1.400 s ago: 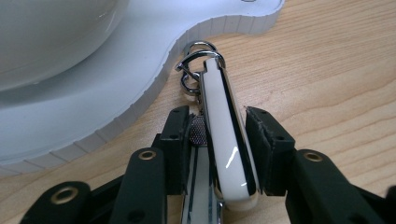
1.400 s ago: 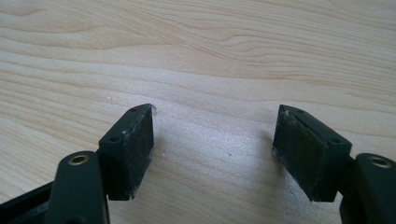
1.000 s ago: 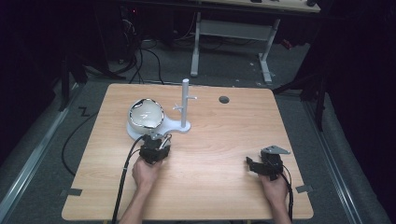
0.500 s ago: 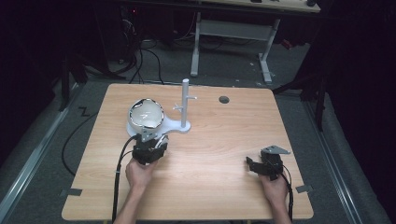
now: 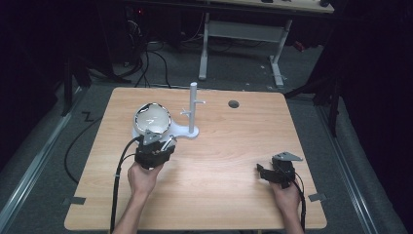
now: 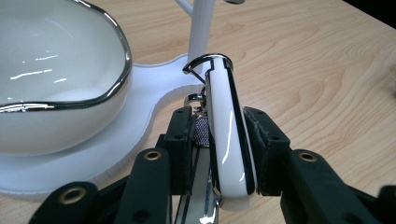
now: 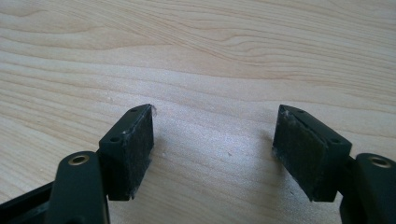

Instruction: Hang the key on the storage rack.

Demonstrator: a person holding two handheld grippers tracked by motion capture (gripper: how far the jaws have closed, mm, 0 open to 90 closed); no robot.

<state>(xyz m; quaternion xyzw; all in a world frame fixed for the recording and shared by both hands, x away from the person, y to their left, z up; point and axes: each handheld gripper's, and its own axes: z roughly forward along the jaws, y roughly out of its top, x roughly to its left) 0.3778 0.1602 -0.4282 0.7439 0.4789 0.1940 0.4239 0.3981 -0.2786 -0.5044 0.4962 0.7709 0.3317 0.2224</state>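
A white cup (image 5: 152, 118) with a silver rim sits tilted over the left end of the white base (image 5: 181, 131) of a peg stand (image 5: 193, 109). My left gripper (image 5: 155, 146) is shut on the cup's handle (image 6: 226, 130), which runs lengthwise between the pads. The cup's bowl (image 6: 51, 79) lies to the left of the jaws, with the stand's post (image 6: 201, 28) just behind. My right gripper (image 5: 265, 171) rests low over the wood at the front right. In its own view the right gripper (image 7: 215, 140) is open with nothing between the pads.
The wooden table (image 5: 234, 146) has a dark round hole (image 5: 234, 104) near its far edge. Short pegs stick out of the post. A cable (image 5: 119, 165) trails from the left gripper over the front edge. Dark floor and a desk frame (image 5: 243, 29) lie beyond.
My left gripper has risen a little with the cup's handle held in it. The right gripper has stayed where it was.
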